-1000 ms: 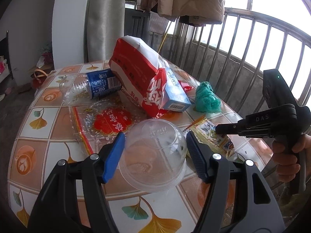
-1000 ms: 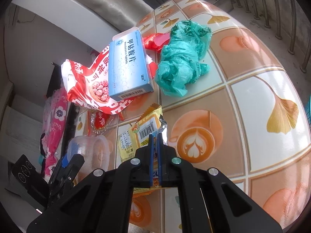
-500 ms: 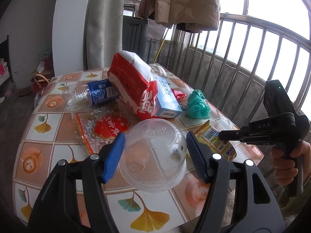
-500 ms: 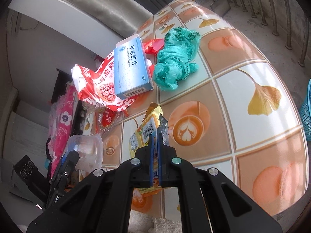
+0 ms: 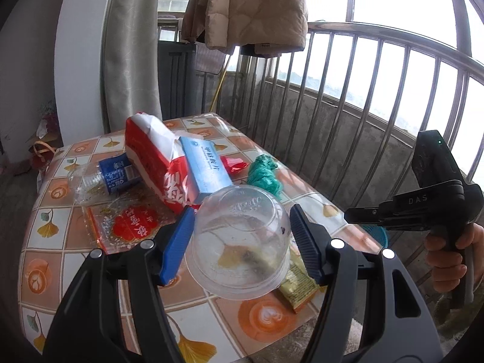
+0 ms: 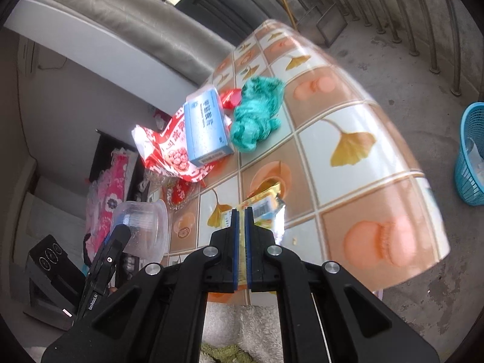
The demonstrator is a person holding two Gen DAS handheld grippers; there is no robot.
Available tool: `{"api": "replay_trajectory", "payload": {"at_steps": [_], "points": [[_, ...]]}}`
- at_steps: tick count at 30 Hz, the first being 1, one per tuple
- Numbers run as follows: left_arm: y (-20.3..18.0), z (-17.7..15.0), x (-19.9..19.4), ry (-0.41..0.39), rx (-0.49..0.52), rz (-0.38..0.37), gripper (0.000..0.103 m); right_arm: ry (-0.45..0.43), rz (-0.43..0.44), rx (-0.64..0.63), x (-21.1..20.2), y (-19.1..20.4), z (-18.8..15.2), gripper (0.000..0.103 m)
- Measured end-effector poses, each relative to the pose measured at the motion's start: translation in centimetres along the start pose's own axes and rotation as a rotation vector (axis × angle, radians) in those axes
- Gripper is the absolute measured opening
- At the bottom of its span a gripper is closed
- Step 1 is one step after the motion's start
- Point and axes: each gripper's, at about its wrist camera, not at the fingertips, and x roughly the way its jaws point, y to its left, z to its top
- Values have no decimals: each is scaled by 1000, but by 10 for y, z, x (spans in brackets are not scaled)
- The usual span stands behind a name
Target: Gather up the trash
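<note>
In the left wrist view my left gripper (image 5: 240, 236) is shut on a clear plastic cup (image 5: 242, 242), held bottom-forward between the blue pads above the table's near edge. In the right wrist view my right gripper (image 6: 241, 220) is shut on a yellow snack wrapper (image 6: 263, 205), whose end sticks out past the fingertips. The left view shows that wrapper (image 5: 298, 290) low beside the cup. More trash lies on the tiled table (image 6: 348, 115): a green plastic bag (image 6: 257, 118), a blue box (image 6: 205, 127), a red-and-white bag (image 5: 151, 157) and a crushed bottle (image 5: 106, 178).
A blue mesh basket (image 6: 472, 157) stands on the floor to the right of the table. A metal railing (image 5: 363, 96) runs behind the table, with a jacket (image 5: 254, 9) hanging above. A person's hand (image 5: 447, 260) grips the right tool. A flat red-printed clear wrapper (image 5: 130, 227) lies on the near left.
Both grippers have drawn back and risen from the table, so the trash looks smaller. The cup and the yellow wrapper came along. The blue basket has come into the right view.
</note>
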Motion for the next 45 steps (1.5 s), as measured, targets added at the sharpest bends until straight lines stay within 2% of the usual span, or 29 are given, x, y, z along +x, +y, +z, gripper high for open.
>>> {"api": "replay_trajectory", "payload": {"at_steps": [8, 13, 15, 17, 20, 27, 35, 41, 45], "points": [[-36, 23, 20, 0, 26, -107, 61, -130, 1, 62, -57, -33, 7, 4], [-47, 27, 27, 3, 29, -118, 61, -115, 10, 76, -61, -43, 1, 5], [-46, 24, 28, 12, 35, -98, 61, -69, 4, 73, -48, -44, -3, 10], [-42, 21, 30, 29, 37, -73, 61, -12, 14, 79, -28, -44, -7, 32], [-29, 10, 33, 70, 33, -18, 61, 51, 13, 59, -2, -39, -11, 40], [-6, -23, 56, 197, 23, 87, 61, 150, 8, 44, 51, -32, -2, 40], [7, -38, 67, 230, -10, 68, 61, 190, 20, 18, 77, -20, 3, 40], [7, -39, 67, 226, -24, 55, 61, 172, 8, 9, 78, -13, 3, 32], [9, -40, 67, 224, -37, 44, 61, 133, -33, -28, 68, -5, 1, 31]]}}
